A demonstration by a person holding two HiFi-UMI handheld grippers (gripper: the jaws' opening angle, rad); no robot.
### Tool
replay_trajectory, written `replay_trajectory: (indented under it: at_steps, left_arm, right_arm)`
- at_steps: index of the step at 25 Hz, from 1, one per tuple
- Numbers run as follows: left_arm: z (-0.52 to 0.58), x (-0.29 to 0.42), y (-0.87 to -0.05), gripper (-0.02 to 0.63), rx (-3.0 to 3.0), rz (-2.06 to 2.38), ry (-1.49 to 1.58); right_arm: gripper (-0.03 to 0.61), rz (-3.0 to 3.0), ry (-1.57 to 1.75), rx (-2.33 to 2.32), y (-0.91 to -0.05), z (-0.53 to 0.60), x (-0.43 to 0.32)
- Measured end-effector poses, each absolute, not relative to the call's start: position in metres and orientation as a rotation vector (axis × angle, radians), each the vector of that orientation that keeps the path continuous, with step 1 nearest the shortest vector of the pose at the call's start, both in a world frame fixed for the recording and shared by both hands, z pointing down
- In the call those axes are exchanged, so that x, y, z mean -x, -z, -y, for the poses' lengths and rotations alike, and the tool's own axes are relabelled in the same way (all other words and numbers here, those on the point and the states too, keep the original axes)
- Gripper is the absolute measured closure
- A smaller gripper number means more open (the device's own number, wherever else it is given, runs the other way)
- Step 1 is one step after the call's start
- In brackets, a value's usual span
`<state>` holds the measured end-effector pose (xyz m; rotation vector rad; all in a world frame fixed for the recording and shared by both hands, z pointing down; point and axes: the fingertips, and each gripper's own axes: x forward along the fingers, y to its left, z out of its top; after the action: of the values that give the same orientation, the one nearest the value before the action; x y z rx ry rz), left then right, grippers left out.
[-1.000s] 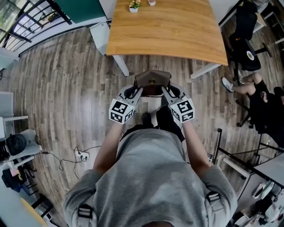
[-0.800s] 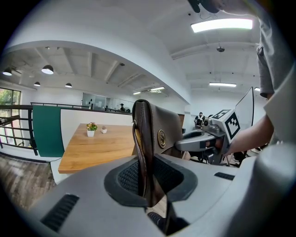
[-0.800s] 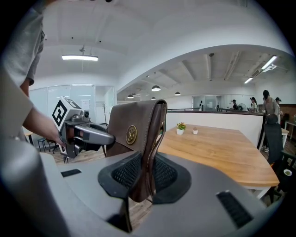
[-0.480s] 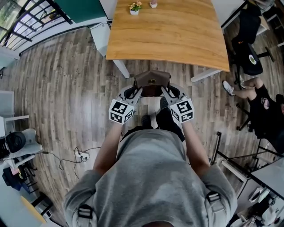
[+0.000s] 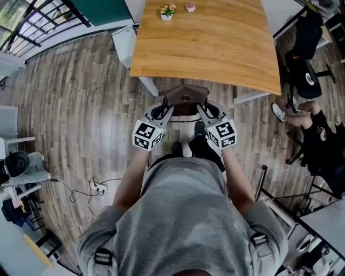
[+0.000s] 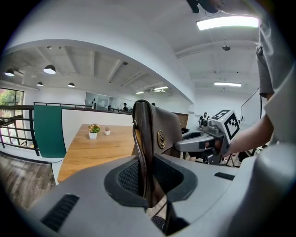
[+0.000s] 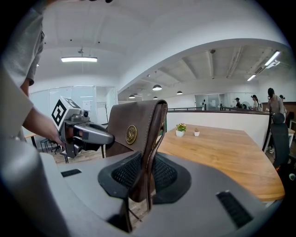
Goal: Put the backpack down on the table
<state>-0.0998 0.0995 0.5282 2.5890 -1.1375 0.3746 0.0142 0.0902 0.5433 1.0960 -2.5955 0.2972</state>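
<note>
A brown leather backpack with a round brass badge hangs in the air just short of the wooden table's near edge. My left gripper is shut on the backpack's left side, its edge pinched between the jaws. My right gripper is shut on the backpack's right side. In each gripper view the other gripper shows beyond the bag. Its lower part is hidden behind the grippers.
A small potted plant and a tiny pink pot stand at the table's far edge. White table legs stand below the near edge. A seated person and black chairs are at the right. Cables lie on the wooden floor at left.
The table has come nearer in the head view as I move forward with the backpack. Both grippers keep the same hold on it.
</note>
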Motion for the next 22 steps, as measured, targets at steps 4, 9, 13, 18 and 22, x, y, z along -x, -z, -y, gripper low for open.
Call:
replay_trajectory:
  at_steps: [4, 9, 13, 18, 22]
  left_arm:
    - [-0.09, 0.1, -0.527, 0.543, -2.578, 1.159, -0.375]
    - [-0.08, 0.093, -0.524, 0.543, -2.573, 1.179, -0.378]
    - [-0.071, 0.089, -0.522, 0.543, -2.561, 1.208, -0.376]
    - [-0.06, 0.078, -0.519, 0.543, -2.542, 1.257, -0.373]
    - [-0.05, 0.072, -0.517, 0.543, -2.517, 1.303, -0.367]
  right_arm:
    - [0.503, 2.603, -0.296, -1.076, -0.543, -0.081, -0.014]
    - [0.502, 2.616, -0.293, -1.057, -0.54, -0.068, -0.02]
    - [0.502, 2.628, -0.282, -1.03, -0.539, -0.057, -0.024]
    - [0.502, 2.651, -0.271, -0.981, -0.537, -0.044, -0.035]
    - [0.502, 2.669, -0.262, -0.938, -0.535, -0.029, -0.04]
